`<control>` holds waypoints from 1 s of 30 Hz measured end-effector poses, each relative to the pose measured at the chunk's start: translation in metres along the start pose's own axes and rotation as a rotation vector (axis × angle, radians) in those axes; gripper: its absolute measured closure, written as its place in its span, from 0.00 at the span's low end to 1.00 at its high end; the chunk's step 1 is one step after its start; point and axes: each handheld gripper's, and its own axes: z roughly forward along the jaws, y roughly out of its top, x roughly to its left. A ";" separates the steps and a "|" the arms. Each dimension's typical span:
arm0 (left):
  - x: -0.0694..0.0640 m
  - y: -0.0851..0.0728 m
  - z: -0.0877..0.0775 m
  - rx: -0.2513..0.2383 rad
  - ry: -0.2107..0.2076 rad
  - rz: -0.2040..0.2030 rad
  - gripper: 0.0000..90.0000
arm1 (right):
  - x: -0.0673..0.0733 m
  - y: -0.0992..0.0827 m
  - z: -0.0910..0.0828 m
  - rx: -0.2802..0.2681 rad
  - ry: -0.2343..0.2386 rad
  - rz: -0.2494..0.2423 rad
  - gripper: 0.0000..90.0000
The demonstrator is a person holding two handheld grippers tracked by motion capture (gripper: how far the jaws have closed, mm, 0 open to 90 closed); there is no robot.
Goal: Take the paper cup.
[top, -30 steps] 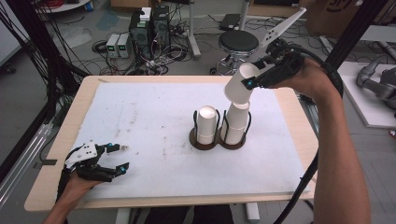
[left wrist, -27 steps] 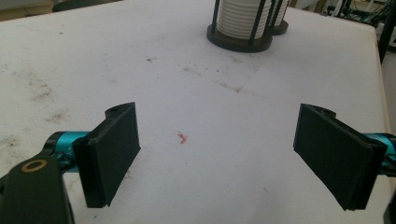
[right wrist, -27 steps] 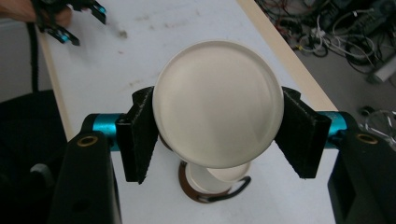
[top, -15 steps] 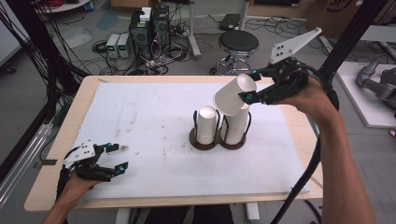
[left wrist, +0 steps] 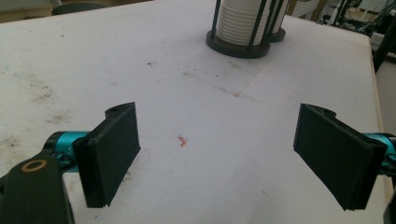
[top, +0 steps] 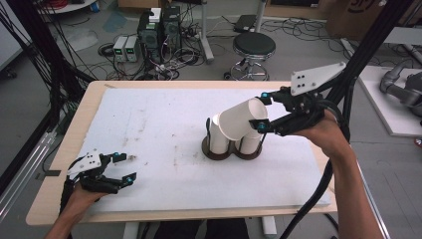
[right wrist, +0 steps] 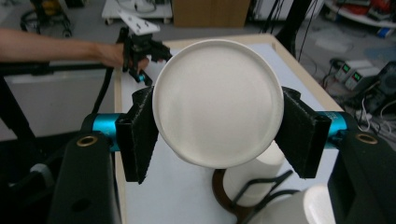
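My right gripper is shut on a white paper cup, held tilted just above a dark two-slot cup holder. The holder carries a left cup stack and a right cup stack. In the right gripper view the cup's round bottom sits between the pads of the right gripper, with the holder below. My left gripper rests open near the table's front left corner. Between the spread jaws of the left gripper there is only bare table; the holder stands far ahead.
A white mat covers the wooden table. Beyond the far edge stand a black stool and electronics boxes among cables. A black frame post rises at the right.
My right gripper has carried the cup leftward and down, now lying over the holder's stacks. The left gripper has stayed where it was.
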 end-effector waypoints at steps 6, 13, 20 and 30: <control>0.000 0.000 0.000 -0.002 0.002 -0.002 0.16 | 0.013 -0.020 0.009 -0.072 0.002 0.007 0.40; 0.000 0.000 0.000 -0.002 0.001 -0.002 0.16 | 0.023 -0.049 0.030 -0.113 0.025 0.039 0.40; 0.001 0.000 0.000 0.001 -0.002 -0.005 0.16 | 0.031 -0.071 0.048 -0.151 0.037 0.062 0.40; 0.001 0.000 0.000 -0.004 -0.002 -0.013 0.16 | 0.035 -0.094 0.065 -0.207 0.058 0.083 0.40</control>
